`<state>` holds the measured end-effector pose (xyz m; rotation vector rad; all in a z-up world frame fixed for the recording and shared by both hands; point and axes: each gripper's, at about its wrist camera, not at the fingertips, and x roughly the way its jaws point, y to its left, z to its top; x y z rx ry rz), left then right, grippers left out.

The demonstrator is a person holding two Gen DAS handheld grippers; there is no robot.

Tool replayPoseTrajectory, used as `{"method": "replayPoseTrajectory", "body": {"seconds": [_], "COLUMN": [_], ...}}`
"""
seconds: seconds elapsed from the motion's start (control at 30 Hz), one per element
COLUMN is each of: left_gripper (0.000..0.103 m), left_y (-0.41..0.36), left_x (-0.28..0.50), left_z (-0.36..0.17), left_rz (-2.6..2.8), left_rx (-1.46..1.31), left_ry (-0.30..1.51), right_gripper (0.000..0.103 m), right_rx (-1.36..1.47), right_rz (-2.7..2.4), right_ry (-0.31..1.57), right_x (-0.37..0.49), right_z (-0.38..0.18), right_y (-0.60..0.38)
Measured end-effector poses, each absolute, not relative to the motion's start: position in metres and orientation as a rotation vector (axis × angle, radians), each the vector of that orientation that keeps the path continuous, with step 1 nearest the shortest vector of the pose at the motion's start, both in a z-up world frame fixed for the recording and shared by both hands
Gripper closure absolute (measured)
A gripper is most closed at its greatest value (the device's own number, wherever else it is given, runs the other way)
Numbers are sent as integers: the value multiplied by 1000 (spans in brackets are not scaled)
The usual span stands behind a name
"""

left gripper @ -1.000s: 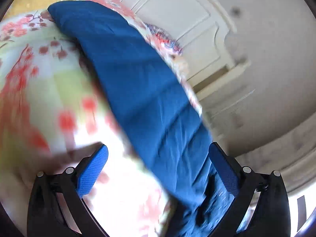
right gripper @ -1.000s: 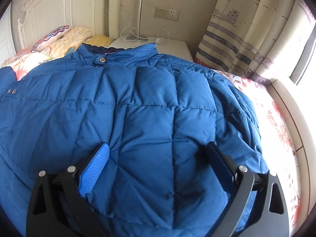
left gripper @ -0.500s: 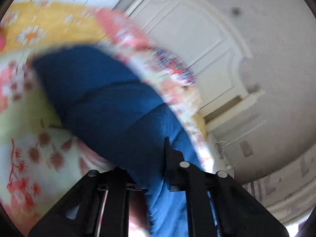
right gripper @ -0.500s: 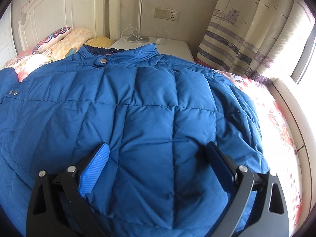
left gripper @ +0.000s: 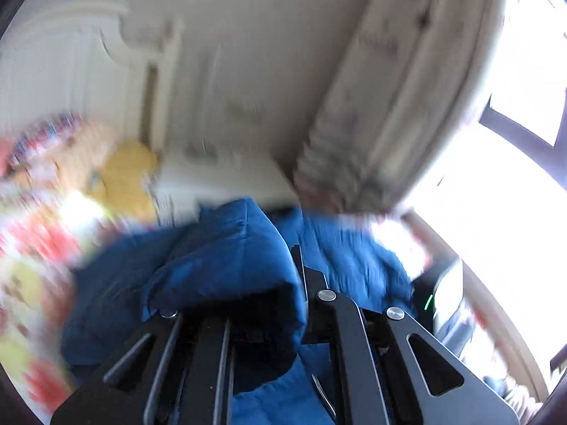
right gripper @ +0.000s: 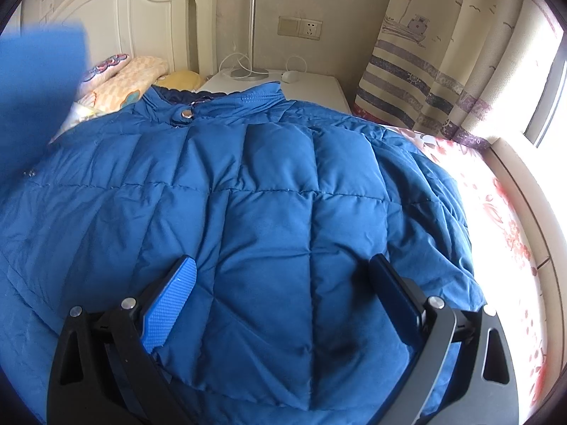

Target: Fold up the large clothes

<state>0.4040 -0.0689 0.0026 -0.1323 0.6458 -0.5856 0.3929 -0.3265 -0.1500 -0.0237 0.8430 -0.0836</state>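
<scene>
Right wrist view shows your right gripper (right gripper: pixel 280 297) spread wide over the blue jacket (right gripper: pixel 248 194) on the bed (right gripper: pixel 503 219), collar (right gripper: pixel 219 104) at 12 o'clock. Your left gripper (left gripper: pixel 269 301) is clamped on a jacket fold (left gripper: pixel 226 258).

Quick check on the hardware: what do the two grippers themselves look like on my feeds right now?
Both are black, angular metal linkages with slotted cut-outs and silver pivot screws. The right gripper has flat rectangular fingers; the bright blue, finely textured pad shows on one, the other looks dark. On the left gripper no blue pads show. No cables, sleeves or markings visible.
</scene>
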Motion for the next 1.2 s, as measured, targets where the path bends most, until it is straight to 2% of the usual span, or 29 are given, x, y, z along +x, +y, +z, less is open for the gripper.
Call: {"method": "replayPoseTrajectory", "body": {"seconds": [0.1, 0.17, 0.27, 0.33, 0.4, 0.43, 0.47, 0.53, 0.63, 0.7, 0.8, 0.87, 1.03, 1.2], "left_gripper": [96, 94, 89, 89, 83, 58, 4, 4, 4, 8, 8, 8, 7, 6], "left_y": [-89, -90, -80, -67, -39, -26, -3, 32, 78, 89, 95, 97, 122, 146], "left_x": [407, 397, 372, 348, 320, 312, 305, 300, 322, 327, 328, 329, 322, 315], "left_z": [-54, -66, -59, -40, -23, -21, -19, -23, -54, -71, -94, -102, -108, -118], "left_rz": [-605, -605, -633, -609, -609, -597, -543, -430, -239, -120, -53, -36, 89, 158], "left_rx": [-104, -61, -36, -17, -53, -84, -151, -273, -455, -487, -471, -467, -567, -670], "left_ry": [819, 833, 812, 729, 636, 610, 566, 477, 601, 640, 667, 697, 658, 630], "right_gripper": [6, 6, 6, 6, 6, 6, 6, 6, 6, 7, 14, 15, 14, 15], "right_rx": [-6, -5, 0, 1, -1, -1, -1, -3, -2, -1, 10, -24, -350, -692], "right_rz": [-75, -75, -72, -72, -73, -73, -73, -73, -74, -83, -59, -12, 264, 401], "right_ry": [839, 841, 845, 845, 845, 845, 845, 845, 845, 831, 725, 666, 473, 563], "right_x": [392, 393, 394, 394, 394, 394, 394, 394, 394, 392, 375, 361, 324, 343], "right_z": [-150, -150, -150, -151, -151, -151, -151, -151, -151, -150, -134, -119, -73, -110], "right_y": [-328, -328, -328, -328, -328, -328, -328, -328, -328, -329, -327, -311, -187, -83]}}
